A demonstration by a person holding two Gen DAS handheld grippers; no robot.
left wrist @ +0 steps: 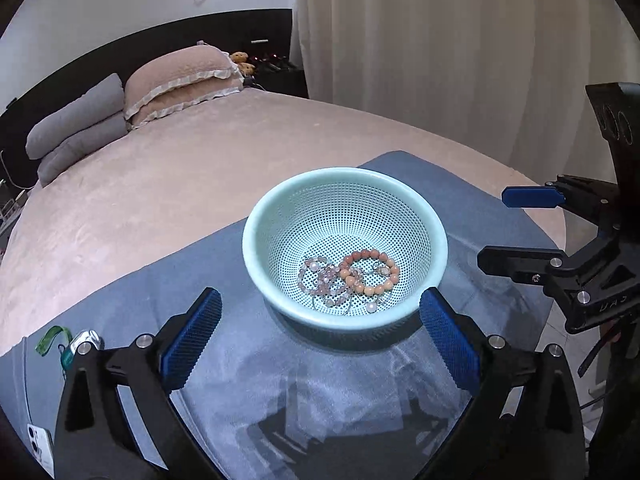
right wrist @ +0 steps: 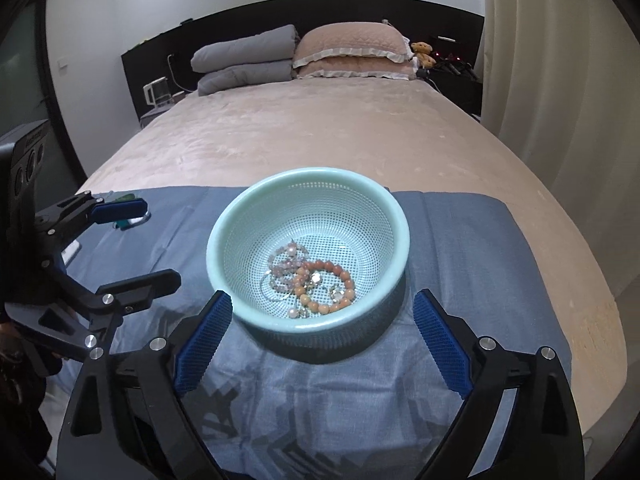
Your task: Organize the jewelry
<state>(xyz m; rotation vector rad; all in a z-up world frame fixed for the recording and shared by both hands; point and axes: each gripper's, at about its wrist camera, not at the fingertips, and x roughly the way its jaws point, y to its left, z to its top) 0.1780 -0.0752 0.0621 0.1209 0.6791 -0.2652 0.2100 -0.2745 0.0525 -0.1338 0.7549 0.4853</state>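
- Bedroom around me: a pink-covered bed [right wrist: 320, 136] with pillows at its far end, and a blue cloth [right wrist: 460, 248] spread across the near end.
- On that cloth stands a pale green perforated basket [right wrist: 224, 240], right in front of both my grippers.
- My left gripper [left wrist: 320, 332] has its fingers spread wide and empty, held just short of the basket's near rim.
- My right gripper [right wrist: 322, 332] is the same: fingers spread, nothing between them, near the basket's front wall.
- All the jewelry lies heaped on the basket floor: an orange bead bracelet [right wrist: 326, 286], a pink crystal bracelet [right wrist: 286, 266] overlapping it on the left, and thin hoops and pearl pieces [right wrist: 294, 312] tangled among them.
- I judge these light, limp on their cords and smooth, so the beads may roll out of a loose pinch.
- The orange bracelet looks easiest: I would nip across its far right arc, where the beads lie free of the others.
- The thin hoops seem delicate and snagged; lifting one strand may drag its neighbours.
- The basket itself looks light and could slide on the cloth if nudged.
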